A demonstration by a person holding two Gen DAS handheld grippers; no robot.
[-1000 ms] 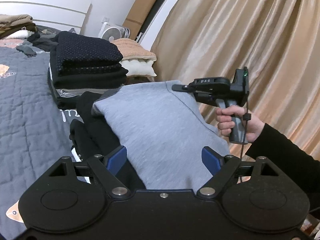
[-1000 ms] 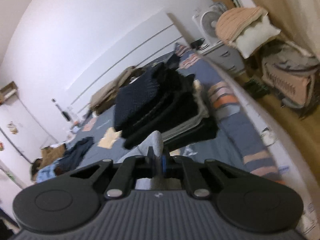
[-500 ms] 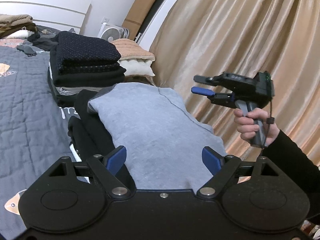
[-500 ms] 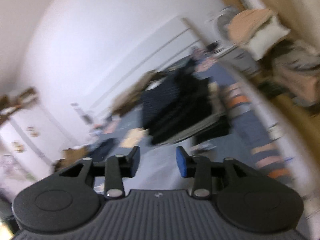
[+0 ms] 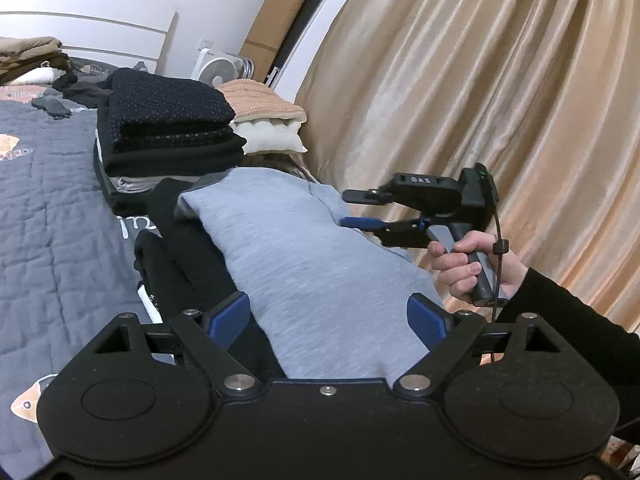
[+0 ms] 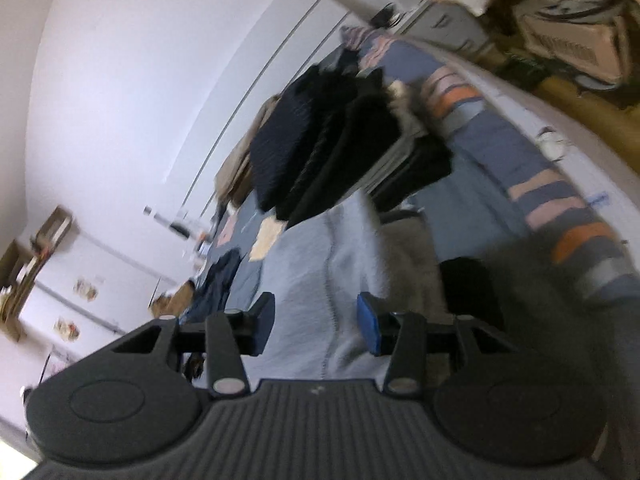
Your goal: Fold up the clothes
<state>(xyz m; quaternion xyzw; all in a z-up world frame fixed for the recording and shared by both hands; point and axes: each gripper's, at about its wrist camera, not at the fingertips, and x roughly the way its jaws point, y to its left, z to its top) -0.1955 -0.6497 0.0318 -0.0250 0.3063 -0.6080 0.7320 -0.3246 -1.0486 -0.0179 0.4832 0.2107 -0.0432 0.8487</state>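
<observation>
The folded light grey knit garment (image 5: pixel 304 264) lies on the bed, resting partly on a heap of black clothing (image 5: pixel 188 256) and running lengthwise away from the left wrist camera, its far end near the tall stack of folded dark garments (image 5: pixel 168 128). The left gripper (image 5: pixel 328 316) sits low over the near end of the grey garment with its blue-padded jaws spread wide, one to each side of the cloth, and nothing is pinched between them. The right gripper (image 5: pixel 354 210), held by a hand (image 5: pixel 476 264) in a black sleeve (image 5: pixel 568 328), hovers at the garment's right edge; its jaws stand apart with a clear gap, the blue-tipped lower finger close to the fabric, and whether it touches cannot be told. In the right wrist view, which is tilted and motion-blurred, the right gripper's pads (image 6: pixel 368 324) are likewise apart with grey fabric beneath. Open room lies to the left on the grey quilted bedspread (image 5: pixel 48 208); to the right the bed edge runs close to the gold pleated curtain (image 5: pixel 500 80). White lettering reading "DAS" or similar shows on the right gripper's body, and partial white letters show on a dark item under the stack, not readable. A white fan (image 5: pixel 218 72) stands beyond the stack beside a beige cushion (image 5: pixel 264 100) on a cream pillow.
</observation>
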